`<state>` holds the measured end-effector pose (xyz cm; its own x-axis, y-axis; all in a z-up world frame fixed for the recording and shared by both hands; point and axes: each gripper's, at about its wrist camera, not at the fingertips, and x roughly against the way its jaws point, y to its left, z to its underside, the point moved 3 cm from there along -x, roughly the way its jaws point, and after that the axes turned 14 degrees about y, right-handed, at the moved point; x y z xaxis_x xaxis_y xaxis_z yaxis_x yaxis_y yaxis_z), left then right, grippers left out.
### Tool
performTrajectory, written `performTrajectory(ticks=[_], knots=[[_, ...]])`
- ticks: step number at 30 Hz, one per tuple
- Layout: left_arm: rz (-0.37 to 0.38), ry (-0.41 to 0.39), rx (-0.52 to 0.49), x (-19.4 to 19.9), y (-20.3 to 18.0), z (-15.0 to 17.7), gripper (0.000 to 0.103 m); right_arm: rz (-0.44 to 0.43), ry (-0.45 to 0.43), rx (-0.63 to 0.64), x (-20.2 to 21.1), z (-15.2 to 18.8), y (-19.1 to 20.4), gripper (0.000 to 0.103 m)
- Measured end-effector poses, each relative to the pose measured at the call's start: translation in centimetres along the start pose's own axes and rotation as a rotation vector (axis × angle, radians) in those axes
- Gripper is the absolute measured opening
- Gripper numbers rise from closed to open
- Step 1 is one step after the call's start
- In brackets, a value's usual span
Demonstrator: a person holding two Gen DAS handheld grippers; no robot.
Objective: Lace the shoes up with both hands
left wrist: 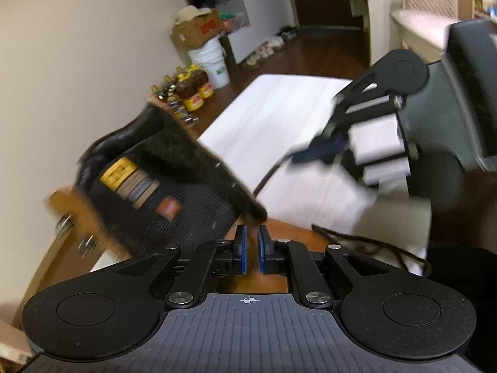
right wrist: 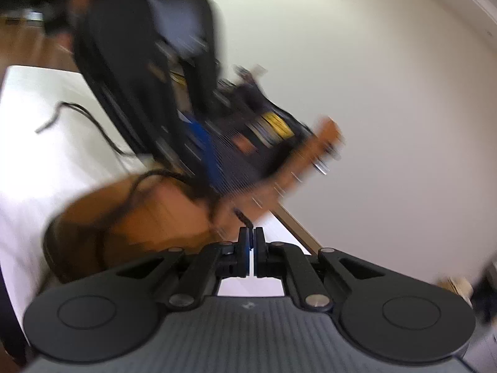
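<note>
A brown leather boot [right wrist: 139,211] lies on a white tabletop [left wrist: 279,118]. Its black tongue [left wrist: 149,186] with a yellow label is raised, and a brown flap with metal hooks [left wrist: 77,214] sits beside it. My left gripper [left wrist: 252,233] has its blue pads slightly apart, with the tongue's lower corner right at the tips. One of those pads [right wrist: 200,143] shows blurred against the tongue. My right gripper [right wrist: 251,233] is shut on the dark lace [right wrist: 243,217]. From the left wrist it hangs at the upper right [left wrist: 301,155], the lace [left wrist: 270,174] trailing down from it.
Loose lace lies on the white top [right wrist: 77,115] and by the boot [left wrist: 372,245]. On the wood floor along the wall stand jars [left wrist: 192,93], a white bucket [left wrist: 211,59] and a cardboard box [left wrist: 198,28]. Shoes [left wrist: 267,46] line a cabinet; a sofa [left wrist: 419,21] is far right.
</note>
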<state>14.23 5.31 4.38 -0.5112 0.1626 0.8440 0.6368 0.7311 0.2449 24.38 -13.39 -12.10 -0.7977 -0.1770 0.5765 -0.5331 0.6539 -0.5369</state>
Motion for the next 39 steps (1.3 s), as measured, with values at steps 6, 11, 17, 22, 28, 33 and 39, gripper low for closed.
performTrajectory(ticks=[6, 11, 17, 22, 28, 33, 39], knots=[[-0.142, 0.033, 0.168, 1.9, 3.5, 5.3, 0.017, 0.258, 0.271, -0.309, 1.0, 9.6, -8.3, 0.002], [-0.185, 0.096, 0.248, 0.9, 4.9, 7.8, 0.019, 0.403, 0.371, -0.415, 4.1, 14.8, -10.9, 0.002], [-0.169, 0.224, 0.274, -0.1, 4.8, 11.6, 0.021, 0.449, 0.360, -0.466, 7.1, 16.5, -11.6, 0.003], [-0.085, 0.242, 0.143, 1.1, 2.8, 13.5, 0.022, 0.407, 0.333, -0.458, 7.3, 15.4, -10.8, 0.003], [-0.027, 0.317, -0.127, 0.5, 1.1, 13.7, 0.022, 0.347, 0.309, -0.455, 7.7, 14.3, -9.7, 0.003], [0.024, 0.310, -0.239, -0.3, 1.8, 12.3, 0.022, 0.328, 0.310, -0.435, 7.3, 13.7, -8.8, 0.003], [0.198, 0.344, -0.284, -1.4, 3.8, 10.9, 0.017, 0.315, 0.326, -0.416, 6.7, 12.6, -7.9, 0.003]])
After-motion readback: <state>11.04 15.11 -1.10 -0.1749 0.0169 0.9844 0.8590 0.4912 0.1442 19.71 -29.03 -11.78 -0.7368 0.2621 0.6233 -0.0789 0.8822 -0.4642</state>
